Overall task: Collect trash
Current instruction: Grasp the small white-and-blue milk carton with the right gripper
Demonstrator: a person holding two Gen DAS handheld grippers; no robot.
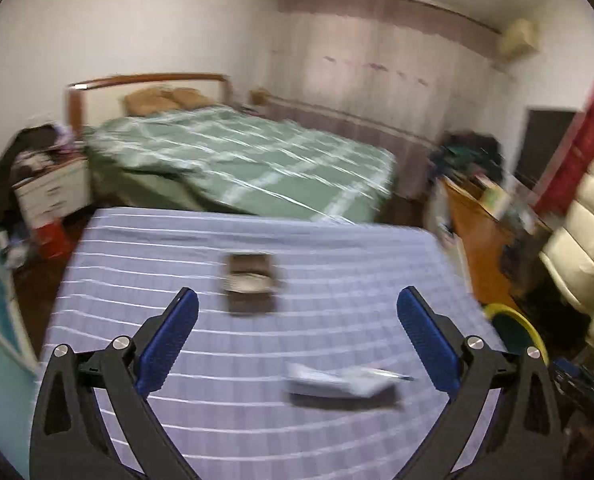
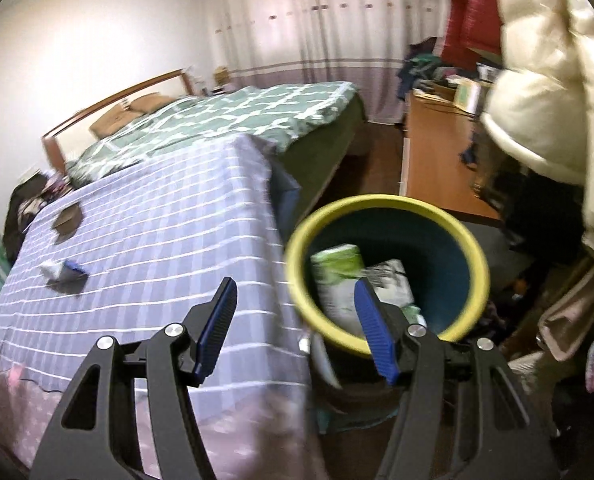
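A table under a purple striped cloth (image 1: 357, 252) fills the left wrist view. On it lie a small brown box (image 1: 251, 282) and, nearer, a crumpled white and dark wrapper (image 1: 337, 384). My left gripper (image 1: 297, 296) hovers over them, open wide, nothing between its blue pads. In the right wrist view the same wrapper (image 2: 61, 272) and brown box (image 2: 67, 220) lie far left on the cloth (image 2: 177, 220). My right gripper (image 2: 295, 286) is open and empty at the table's right edge, beside a yellow-rimmed bin (image 2: 377, 200) that holds a green and white packet (image 2: 337, 272) and a printed white packet (image 2: 393, 280).
A bed with a green checked cover (image 1: 237, 160) stands behind the table. An orange wooden desk (image 2: 437, 152) with clutter is to the right. A person in a cream padded jacket (image 2: 537, 80) stands close by the bin, whose rim (image 1: 509, 310) shows off the table's right corner.
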